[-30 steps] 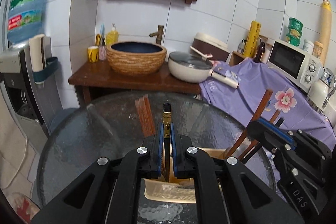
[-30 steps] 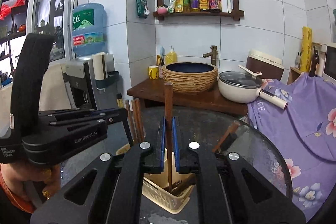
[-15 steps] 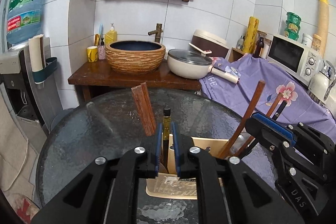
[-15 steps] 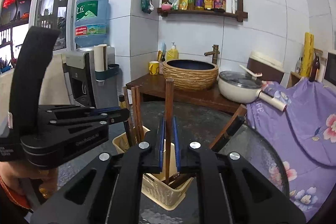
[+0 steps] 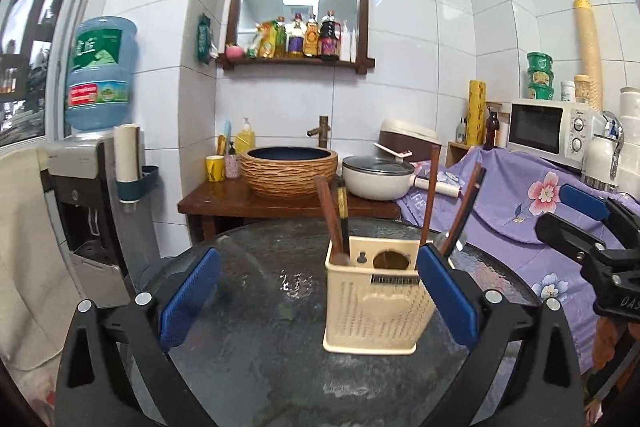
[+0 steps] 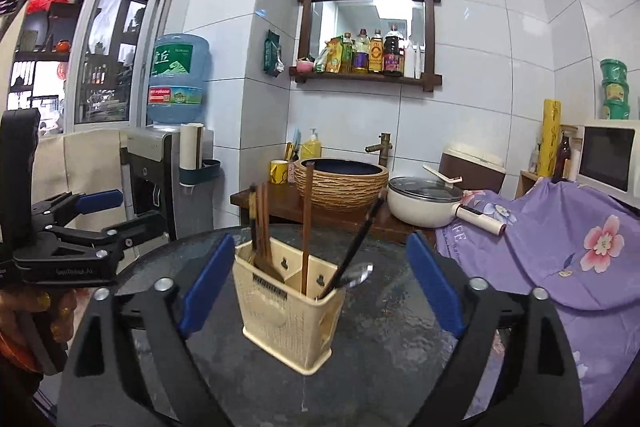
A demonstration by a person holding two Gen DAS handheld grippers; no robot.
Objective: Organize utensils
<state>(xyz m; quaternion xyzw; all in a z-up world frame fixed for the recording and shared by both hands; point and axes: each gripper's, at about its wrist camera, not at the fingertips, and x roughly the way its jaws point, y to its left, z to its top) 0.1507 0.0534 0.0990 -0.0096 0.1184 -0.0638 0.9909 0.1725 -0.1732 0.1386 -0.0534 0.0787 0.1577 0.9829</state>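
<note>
Plainly, we had both grippers empty at that moment: our left gripper point(image 5: 318, 293) stood with its fingers spread wide, and our right gripper point(image 6: 320, 281) was spread just as wide, each with nothing between its pads. The cream utensil holder point(image 6: 290, 319) stood upright on the dark glass table point(image 6: 400, 343), framed between the spread fingers in both views. Brown chopsticks point(image 6: 262, 223) and a dark-handled piece leaned in its left compartment; a single brown chopstick point(image 6: 307, 223) stood in the right one beside a black-handled spoon point(image 6: 352, 251) that tilted out toward the far rim.

We judged the risks to be few but real. The holder looked light and tall, and the leaning spoon put weight to one side, so a brush from either open finger could tip it. The right pad of our left gripper sat just beside the holder's corner, and sweeping it sideways might drag or topple the holder. The glass also looked slick.
</note>
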